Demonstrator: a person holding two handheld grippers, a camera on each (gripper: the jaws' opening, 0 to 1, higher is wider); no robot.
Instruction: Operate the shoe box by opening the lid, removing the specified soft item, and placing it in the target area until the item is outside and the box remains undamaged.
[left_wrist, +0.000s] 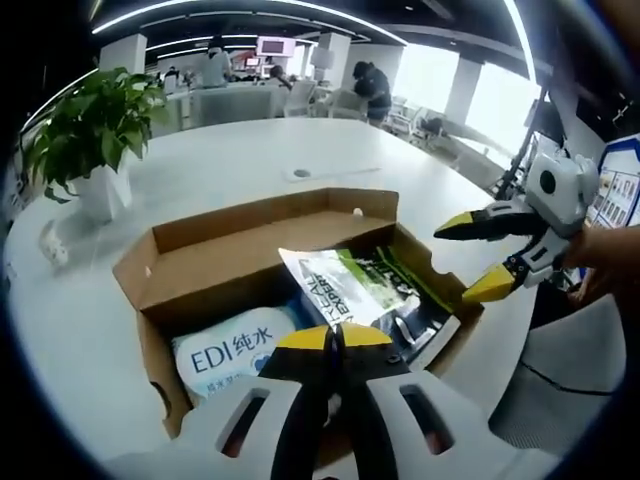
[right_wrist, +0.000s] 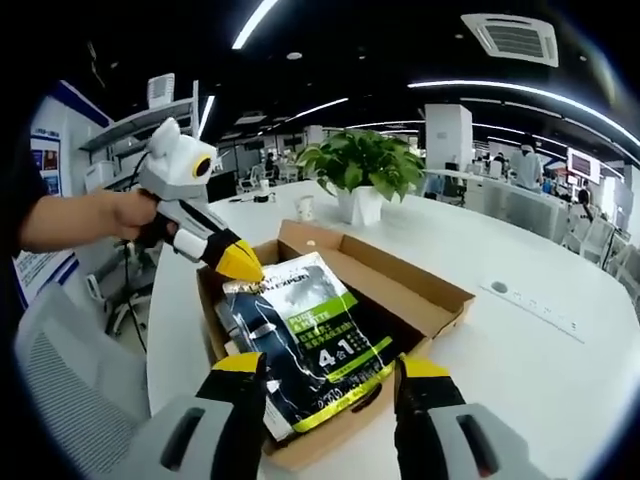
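Note:
An open brown cardboard shoe box (left_wrist: 200, 262) (right_wrist: 440, 295) lies on the white table. My left gripper (left_wrist: 335, 336) (right_wrist: 240, 263) is shut on a corner of a soft black, white and green packet (left_wrist: 345, 285) (right_wrist: 310, 340), which tilts up out of the box. Beside it in the box lies a white and blue wipes pack (left_wrist: 235, 350). My right gripper (right_wrist: 328, 368) (left_wrist: 468, 260) is open, its jaws standing on either side of the packet's lower end at the box's near wall, apart from it.
A potted green plant (left_wrist: 95, 130) (right_wrist: 365, 165) stands on the table (left_wrist: 250, 150) (right_wrist: 540, 330) beyond the box. A small white cup (right_wrist: 305, 207) is near it. Grey chairs (left_wrist: 560, 385) (right_wrist: 60, 385) sit at the table edge. People stand far off.

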